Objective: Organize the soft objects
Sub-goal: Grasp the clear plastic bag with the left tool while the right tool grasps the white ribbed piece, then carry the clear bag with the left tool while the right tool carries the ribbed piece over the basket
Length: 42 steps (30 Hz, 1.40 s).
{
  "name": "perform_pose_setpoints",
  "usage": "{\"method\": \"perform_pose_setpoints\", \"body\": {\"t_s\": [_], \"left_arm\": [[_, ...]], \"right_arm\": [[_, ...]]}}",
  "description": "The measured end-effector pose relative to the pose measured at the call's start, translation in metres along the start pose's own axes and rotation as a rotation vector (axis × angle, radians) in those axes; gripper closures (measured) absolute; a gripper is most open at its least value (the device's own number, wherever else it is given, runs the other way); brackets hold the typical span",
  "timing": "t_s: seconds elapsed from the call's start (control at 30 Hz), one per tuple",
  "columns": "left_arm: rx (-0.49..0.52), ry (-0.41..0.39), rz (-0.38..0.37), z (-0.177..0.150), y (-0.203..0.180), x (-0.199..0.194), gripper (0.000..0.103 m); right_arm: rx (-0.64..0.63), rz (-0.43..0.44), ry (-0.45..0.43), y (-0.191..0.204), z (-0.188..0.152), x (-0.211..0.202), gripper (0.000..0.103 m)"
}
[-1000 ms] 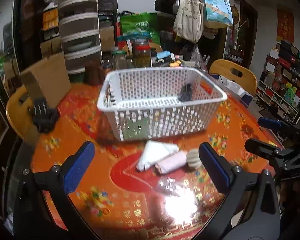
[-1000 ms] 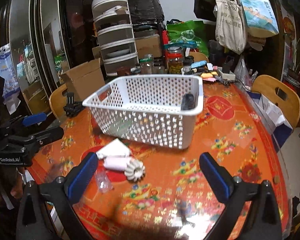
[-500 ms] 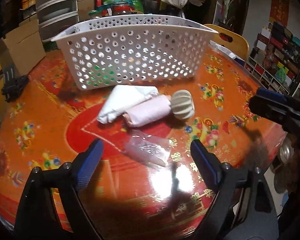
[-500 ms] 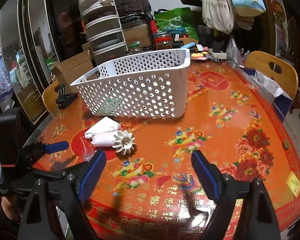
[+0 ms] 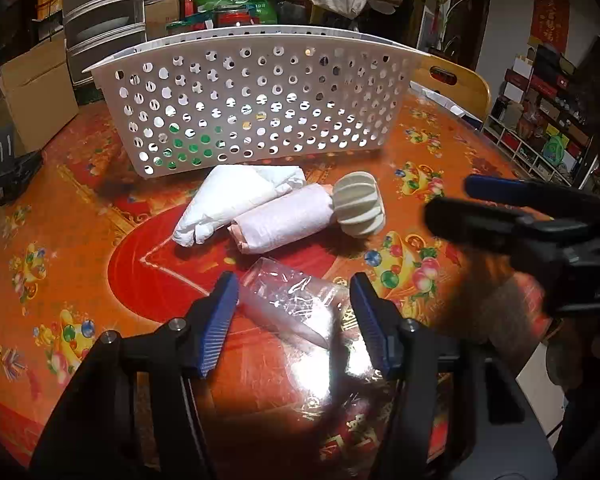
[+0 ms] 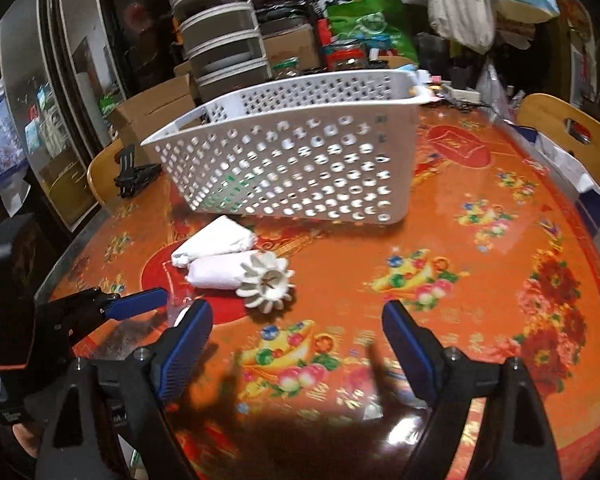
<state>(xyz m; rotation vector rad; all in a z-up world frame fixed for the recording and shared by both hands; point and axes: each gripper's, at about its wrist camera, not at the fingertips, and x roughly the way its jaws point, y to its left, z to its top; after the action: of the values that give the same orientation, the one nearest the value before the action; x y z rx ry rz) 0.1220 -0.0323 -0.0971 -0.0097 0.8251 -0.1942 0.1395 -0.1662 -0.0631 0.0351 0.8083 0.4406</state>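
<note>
A round table (image 5: 80, 240) covered in a glossy orange and red cloth with fruit and flower prints is seen from two gripper cameras. At the far left edge, a black folded stand (image 5: 10, 168) lies beside a cardboard box (image 5: 32, 96). Further right, toward the back of the table, a white perforated basket (image 5: 252, 96) stands upright; something green shows through its holes.

Just in front of the basket, three soft items are grouped on a red circle in the cloth: a folded white cloth (image 5: 236, 200), touching a rolled pink cloth (image 5: 284, 220), with a cream ribbed pumpkin-shaped piece (image 5: 360, 208) at the roll's right end.

Nearer the camera, a crumpled clear plastic bag (image 5: 296, 304) lies flat on the table between the blue pads of the left gripper (image 5: 294, 300). Its jaws have just been closing around the bag; whether the pads already press on it cannot be told.

To the right, the right gripper (image 6: 296, 330) is held above bare tablecloth with its jaws wide apart and nothing between them. A wooden chair (image 6: 568, 128) stands at the table's far right.
</note>
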Motion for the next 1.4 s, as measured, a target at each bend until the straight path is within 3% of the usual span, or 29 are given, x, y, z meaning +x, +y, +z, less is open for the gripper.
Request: {"method": "perform_pose_setpoints", "body": {"t_s": [0.07,0.13,0.23,0.33,0.7,0.8,0.87,0.97,1.4], "left_arm": [[-0.009,-0.008,0.001,-0.001,0.003,-0.002,0.053],[-0.015,-0.014,0.008,-0.002,0.007,-0.005,0.070],[-0.030,-0.014,0.001,-0.002,0.016,-0.009,0.074],[-0.032,-0.014,0.006,-0.003,0.021,-0.010,0.075],[-0.029,-0.013,-0.033,-0.010,0.024,-0.009,0.074],[-0.052,0.001,-0.063,-0.010,0.027,-0.006,0.065],[-0.073,0.015,-0.070,-0.010,0.029,-0.002,0.051],[-0.089,0.030,-0.074,-0.008,0.030,0.003,0.048],[-0.067,0.015,-0.015,-0.006,0.008,0.006,0.053]], "right_arm": [[-0.018,0.017,0.017,0.007,0.002,0.010,0.016],[-0.039,0.022,0.035,0.014,0.005,0.021,0.016],[-0.052,0.034,0.062,0.019,0.008,0.038,0.016],[-0.056,0.039,0.079,0.020,0.010,0.050,0.024],[-0.071,0.032,0.120,0.022,0.010,0.068,0.060],[-0.078,0.026,0.121,0.022,0.010,0.068,0.061],[-0.073,0.030,0.119,0.021,0.009,0.068,0.061],[-0.062,0.036,0.116,0.018,0.009,0.066,0.061],[-0.033,0.047,0.094,0.010,0.008,0.060,0.061]]}}
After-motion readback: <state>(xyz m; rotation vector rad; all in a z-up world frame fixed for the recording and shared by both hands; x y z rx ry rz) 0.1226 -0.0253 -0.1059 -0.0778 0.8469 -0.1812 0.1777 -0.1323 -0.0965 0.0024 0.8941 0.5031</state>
